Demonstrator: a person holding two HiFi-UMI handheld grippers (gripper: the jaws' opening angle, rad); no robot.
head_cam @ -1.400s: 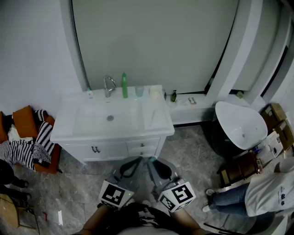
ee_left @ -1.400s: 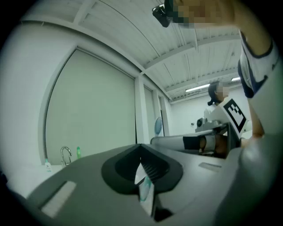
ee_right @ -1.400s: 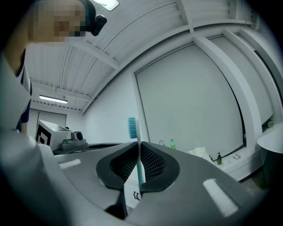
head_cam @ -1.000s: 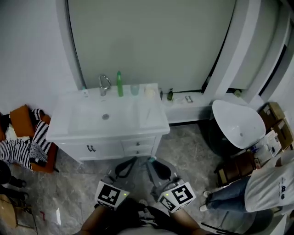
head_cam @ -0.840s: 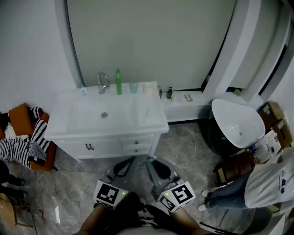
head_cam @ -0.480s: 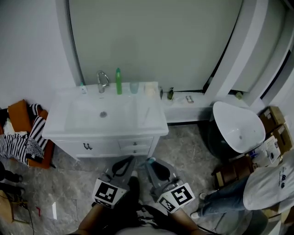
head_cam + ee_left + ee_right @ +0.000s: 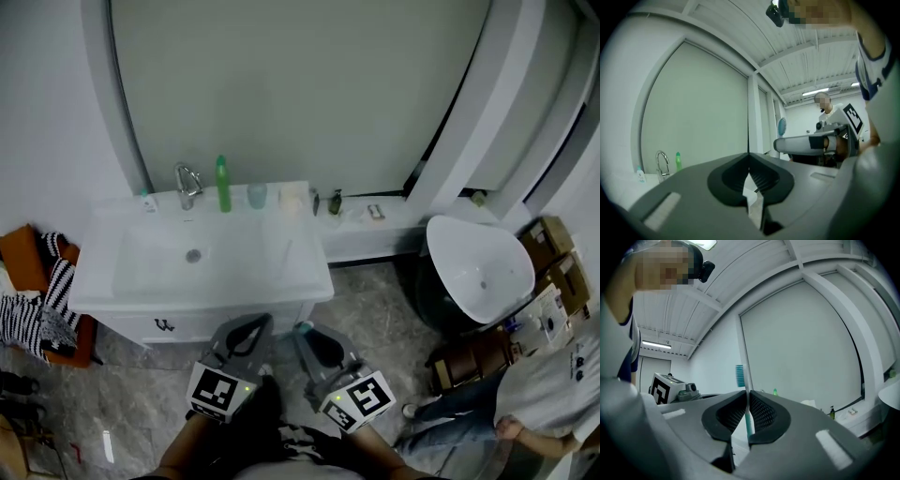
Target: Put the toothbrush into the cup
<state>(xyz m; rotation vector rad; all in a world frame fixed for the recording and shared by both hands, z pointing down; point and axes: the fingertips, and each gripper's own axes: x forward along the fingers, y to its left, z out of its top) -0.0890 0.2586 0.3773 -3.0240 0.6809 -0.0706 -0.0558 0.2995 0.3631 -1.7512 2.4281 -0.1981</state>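
A clear cup (image 7: 257, 195) stands at the back of the white sink vanity (image 7: 309, 277), between a green bottle (image 7: 222, 183) and a white object. My right gripper (image 7: 306, 330) is low in the head view, short of the vanity's front, and level. It is shut on a teal and white toothbrush (image 7: 748, 420), which stands upright between the pads with its bristle head (image 7: 739, 375) above the jaws. My left gripper (image 7: 254, 324) is beside it, shut with nothing between its jaws (image 7: 748, 157). The left gripper view also shows the right gripper (image 7: 811, 143) and the brush head (image 7: 782, 126).
A faucet (image 7: 187, 176) rises behind the basin. A small dark bottle (image 7: 335, 202) sits on the ledge to the right. A white toilet (image 7: 478, 267) and cardboard boxes (image 7: 553, 262) are at the right, a person (image 7: 553, 389) at lower right, and striped clothes (image 7: 37, 305) at the left.
Both grippers have moved forward toward the vanity, which now sits lower and nearer in the head view. The right gripper's hold on the toothbrush is unchanged.
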